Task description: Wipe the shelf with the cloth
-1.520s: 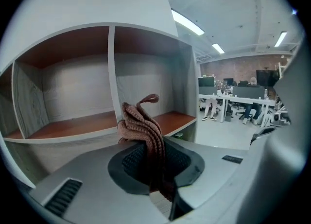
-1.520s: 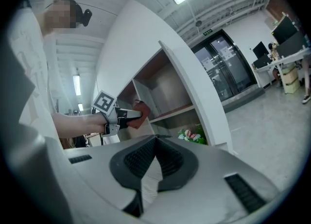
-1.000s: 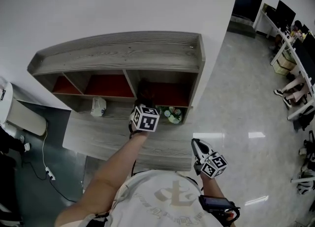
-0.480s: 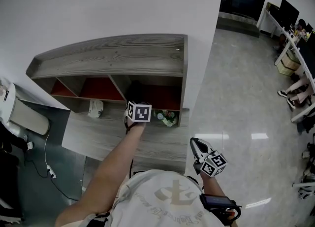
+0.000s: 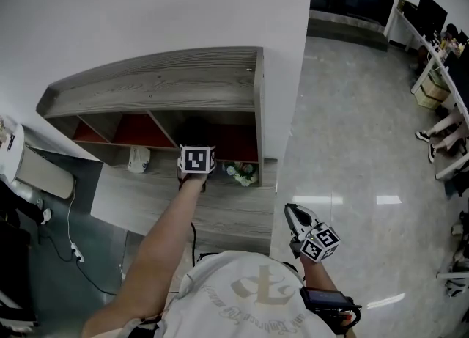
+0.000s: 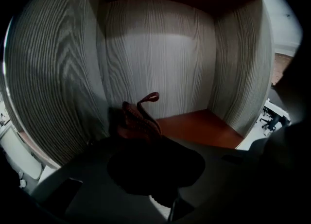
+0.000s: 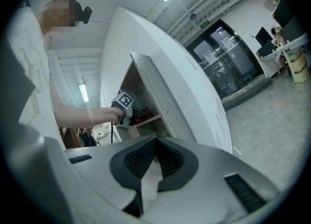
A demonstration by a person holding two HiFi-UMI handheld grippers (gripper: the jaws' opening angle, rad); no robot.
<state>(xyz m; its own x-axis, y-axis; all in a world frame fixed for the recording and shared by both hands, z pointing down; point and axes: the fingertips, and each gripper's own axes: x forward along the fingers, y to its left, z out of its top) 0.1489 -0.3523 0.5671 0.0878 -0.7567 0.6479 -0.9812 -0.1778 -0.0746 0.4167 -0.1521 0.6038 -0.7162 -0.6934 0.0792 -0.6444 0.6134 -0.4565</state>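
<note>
The grey wood shelf unit (image 5: 161, 80) with red-backed compartments stands against the white wall. My left gripper's marker cube (image 5: 196, 159) is at the mouth of the right-hand compartment, and its jaws are hidden inside. In the left gripper view, my left gripper (image 6: 148, 143) is shut on a reddish-brown cloth (image 6: 137, 120) whose loop sticks up. The cloth is against the grey wood wall (image 6: 155, 53) above a red-brown panel (image 6: 199, 128). My right gripper (image 5: 293, 214) hangs by my right side, off the shelf, shut with nothing in it (image 7: 155, 143).
A green-and-white object (image 5: 242, 173) lies on the lower board at the right, and a white object (image 5: 138, 159) lies further left. A white appliance (image 5: 15, 160) with a cable (image 5: 69, 256) stands at the far left. Glossy floor (image 5: 352, 146) spreads right toward desks (image 5: 440, 43).
My left gripper has pushed farther up into the right compartment with the cloth. The head view has swung, so the shelf sits more to the left. The right gripper has hardly moved.
</note>
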